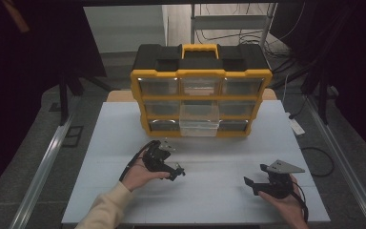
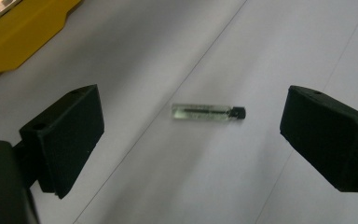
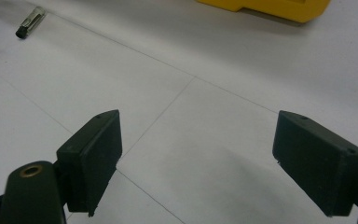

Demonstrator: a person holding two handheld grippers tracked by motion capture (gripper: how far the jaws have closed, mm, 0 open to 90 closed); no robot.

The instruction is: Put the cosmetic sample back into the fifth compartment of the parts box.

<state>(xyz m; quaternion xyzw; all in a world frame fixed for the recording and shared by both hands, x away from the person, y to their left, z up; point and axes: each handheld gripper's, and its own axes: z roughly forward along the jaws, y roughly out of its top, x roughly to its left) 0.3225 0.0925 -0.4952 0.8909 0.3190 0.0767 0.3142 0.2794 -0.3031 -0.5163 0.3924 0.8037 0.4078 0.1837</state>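
The left gripper [image 1: 178, 172] is hovering over the white table [image 1: 219, 191] with jaws spread wide, a small glass vial [image 2: 208, 112] with a black cap lying flat between them, untouched. Farther right, the right gripper [image 1: 250, 183] is also gaping open, holding nothing, well apart from the vial and from the yellow drawer organizer [image 1: 200, 95] behind.

Count: one small glass vial [image 2: 208, 113] with a black cap is lying on the white worktop [image 1: 219, 191]. One yellow-and-black organizer case [image 1: 201, 90] is standing there, showing nine clear drawers in three rows; one drawer [image 1: 199, 120] is sticking out. Two grippers, left [image 1: 174, 168] and right [image 1: 253, 183], are hovering.
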